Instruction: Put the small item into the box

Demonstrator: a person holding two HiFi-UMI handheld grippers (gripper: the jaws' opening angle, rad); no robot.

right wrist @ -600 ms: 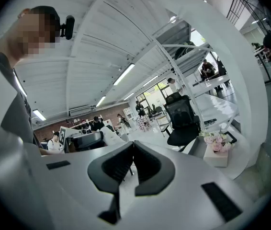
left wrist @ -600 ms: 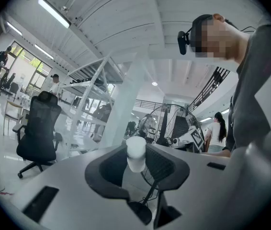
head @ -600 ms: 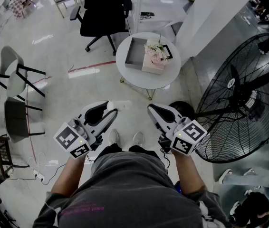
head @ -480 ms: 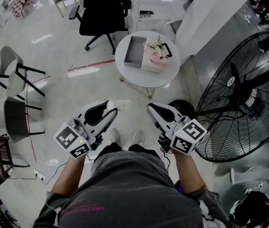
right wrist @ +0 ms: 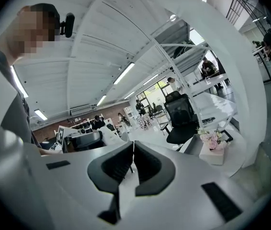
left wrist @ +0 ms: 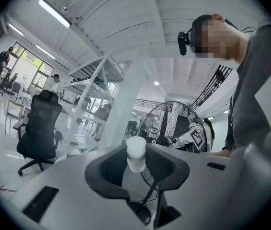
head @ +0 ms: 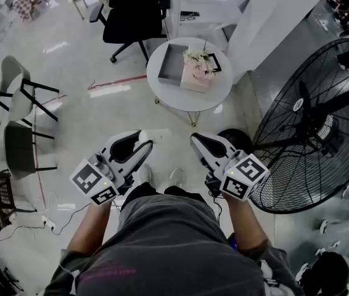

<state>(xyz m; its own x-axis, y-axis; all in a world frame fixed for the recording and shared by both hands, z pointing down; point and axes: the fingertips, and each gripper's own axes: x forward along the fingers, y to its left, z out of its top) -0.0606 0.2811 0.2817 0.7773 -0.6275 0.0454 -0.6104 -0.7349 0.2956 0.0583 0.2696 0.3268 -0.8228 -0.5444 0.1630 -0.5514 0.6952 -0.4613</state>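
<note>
- White, smooth and probably plastic: the small item (left wrist: 136, 156) is a short, rounded cylinder. I judge it light, stiff and rather slippery.
- The left claw (left wrist: 136, 146) is clenched on the small item. Its pads press the round sides near the jaw tips, and the item's top stands proud of them.
- The right claw (right wrist: 132, 150) is closed, jaws together, with nothing between them.
- Location: the small item rides in the left claw, above the floor and well apart from the round table (head: 219, 94).
- The open grey box (head: 168, 66) sits on that table, just beside a pink flower box (head: 196, 78).
- Hold point: across the sides at mid-height. I judge a tip-only hold could let it pivot, and moderate pressure should suffice.
</note>
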